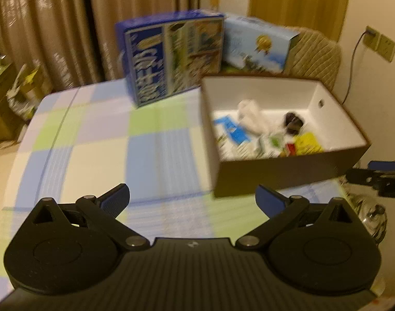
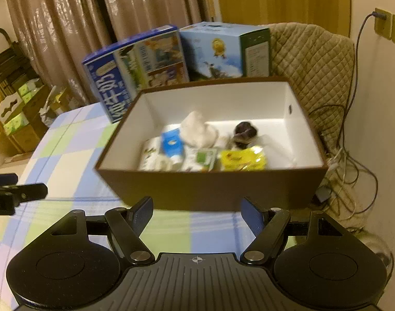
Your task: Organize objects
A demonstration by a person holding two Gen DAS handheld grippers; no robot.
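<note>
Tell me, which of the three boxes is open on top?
The brown box with white inside walls, nearest both grippers. It has no lid and small items lie inside. The dark blue carton and light blue carton behind look closed.

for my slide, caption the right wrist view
Open right gripper faces a brown box holding small packets.

Small items (image 2: 202, 150) in the box (image 2: 210, 186) blur together.

Each handheld gripper, left gripper (image 1: 192, 202) and right gripper (image 2: 197, 215), has a black ribbed body with two round discs, silver pivot screws, black linkage arms and blue-padded fingers (image 2: 143, 213), plus a small white centre mark.
</note>
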